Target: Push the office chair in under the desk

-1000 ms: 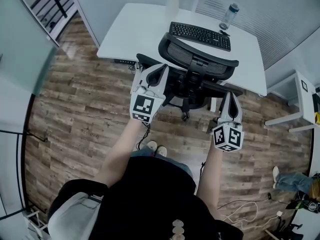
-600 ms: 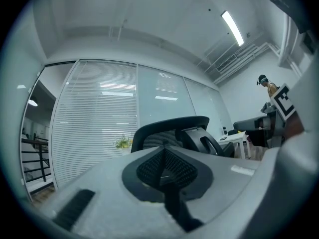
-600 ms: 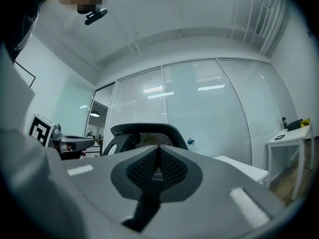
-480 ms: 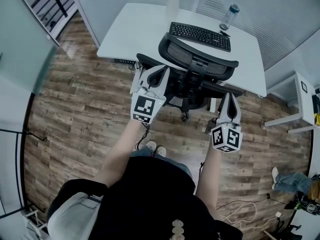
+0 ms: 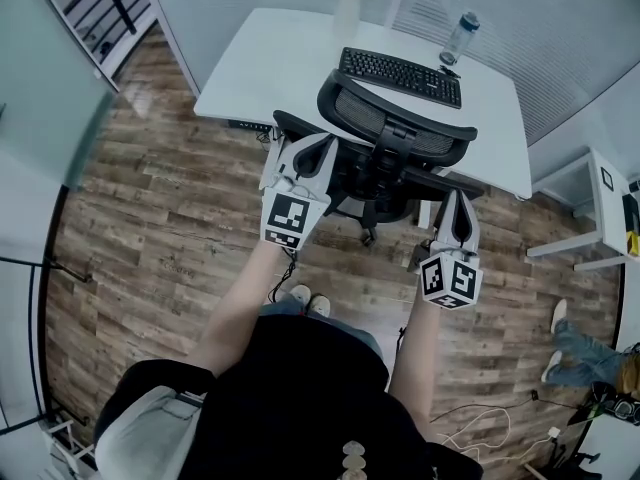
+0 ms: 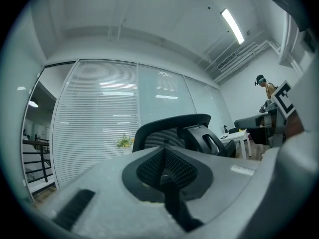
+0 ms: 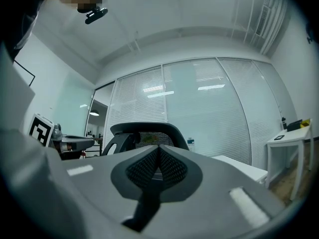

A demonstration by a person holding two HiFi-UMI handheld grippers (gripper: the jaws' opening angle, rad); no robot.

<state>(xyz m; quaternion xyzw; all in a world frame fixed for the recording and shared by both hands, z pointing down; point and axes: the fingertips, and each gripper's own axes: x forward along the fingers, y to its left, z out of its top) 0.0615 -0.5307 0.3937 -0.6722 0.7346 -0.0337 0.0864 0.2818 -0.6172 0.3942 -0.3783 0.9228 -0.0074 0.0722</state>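
The wood-plank floor (image 5: 150, 228) fills most of the head view, and the white tabletop (image 5: 270, 68) stands at its far side against a wall of blinds. The office chair (image 5: 395, 128) is at the tabletop's near edge with its mesh back toward me. Seen from above, the top of its back overlaps that edge, while its base and armrests are out over the floor on my side. A black keyboard (image 5: 400, 72) lies on the tabletop just beyond the chair.

My left claw (image 5: 320, 140) points at the chair beside its left armrest, and my right claw (image 5: 457, 198) is at the rear end of the right armrest. I cannot tell whether either one touches the chair. Each claw's own view shows its jaws closed tight together with nothing between them, the chair's back rising just past the tips.

A vase of flowers (image 5: 345, 8) and a small bottle (image 5: 458, 32) stand along the tabletop's far edge.
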